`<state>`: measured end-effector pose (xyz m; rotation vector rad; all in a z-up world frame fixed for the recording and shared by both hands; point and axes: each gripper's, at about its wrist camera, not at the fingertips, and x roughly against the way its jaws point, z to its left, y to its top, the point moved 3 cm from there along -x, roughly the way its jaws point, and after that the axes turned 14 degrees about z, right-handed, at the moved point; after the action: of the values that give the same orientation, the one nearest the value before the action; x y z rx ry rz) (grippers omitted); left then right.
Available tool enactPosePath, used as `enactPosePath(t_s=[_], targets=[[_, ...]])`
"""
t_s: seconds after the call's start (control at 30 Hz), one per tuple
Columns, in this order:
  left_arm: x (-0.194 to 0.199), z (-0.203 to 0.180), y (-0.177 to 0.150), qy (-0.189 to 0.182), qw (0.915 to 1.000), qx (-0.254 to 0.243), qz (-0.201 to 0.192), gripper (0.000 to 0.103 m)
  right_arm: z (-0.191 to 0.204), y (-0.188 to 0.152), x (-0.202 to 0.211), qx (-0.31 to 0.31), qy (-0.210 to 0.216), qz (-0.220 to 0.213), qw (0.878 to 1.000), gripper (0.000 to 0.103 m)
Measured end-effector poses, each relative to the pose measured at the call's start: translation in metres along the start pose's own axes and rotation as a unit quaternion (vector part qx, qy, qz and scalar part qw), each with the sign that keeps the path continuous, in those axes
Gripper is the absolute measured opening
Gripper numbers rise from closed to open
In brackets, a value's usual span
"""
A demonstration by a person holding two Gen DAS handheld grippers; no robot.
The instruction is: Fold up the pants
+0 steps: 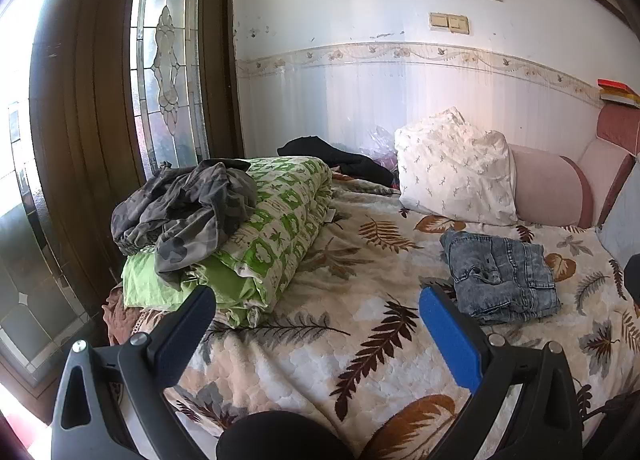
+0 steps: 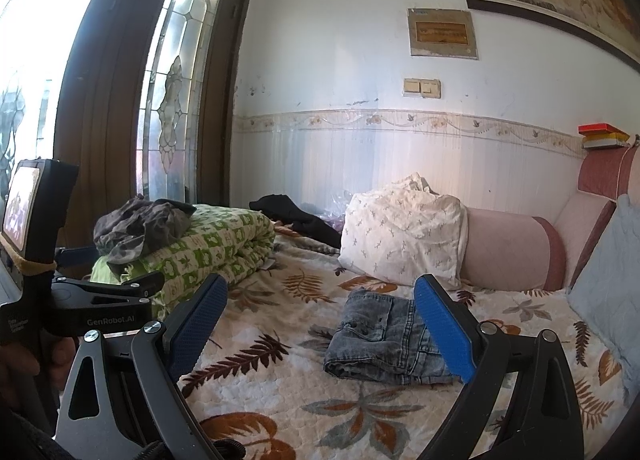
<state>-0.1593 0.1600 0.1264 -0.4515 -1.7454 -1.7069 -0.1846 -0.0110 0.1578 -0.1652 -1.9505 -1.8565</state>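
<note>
jeans (image 2: 380,344): faded denim | bedspread (image 2: 280,380): quilted cloth, seemingly soft, matt

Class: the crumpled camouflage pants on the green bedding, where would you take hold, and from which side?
Grip the camouflage pants at the gathered hem hanging over the green bedding, coming from the near side: that part hangs free, so either open tool should pinch it.

"GenRobot.AI" on left hand-held gripper (image 2: 100,292).

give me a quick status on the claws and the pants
Left claw open, empty. Right claw open, empty. Jeans folded on the bedspread, camo pants crumpled atop the green quilt. Nothing in the way.
</note>
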Motion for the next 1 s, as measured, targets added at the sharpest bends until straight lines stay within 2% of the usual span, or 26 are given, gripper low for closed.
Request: enactPosePath(t_s=[0.37,0.73,1.0], targets=[[0.009,0.019,0.001,-0.001,0.9998,0.019,-0.01,0.103,0.014,0.006,0.001,0.01,0.003,-0.002,1.0,0.095],[0.001,0.04,0.006,0.015,0.9989,0.043,-0.01,0.103,0.032,0.018,-0.014,0.026,0.026,-0.001,0.999,0.095],[-0.016,0.027,0.013,0.03,0.999,0.032,0.007,0.103,0.022,0.021,-0.036,0.011,0.048,0.004,0.999,0.096]])
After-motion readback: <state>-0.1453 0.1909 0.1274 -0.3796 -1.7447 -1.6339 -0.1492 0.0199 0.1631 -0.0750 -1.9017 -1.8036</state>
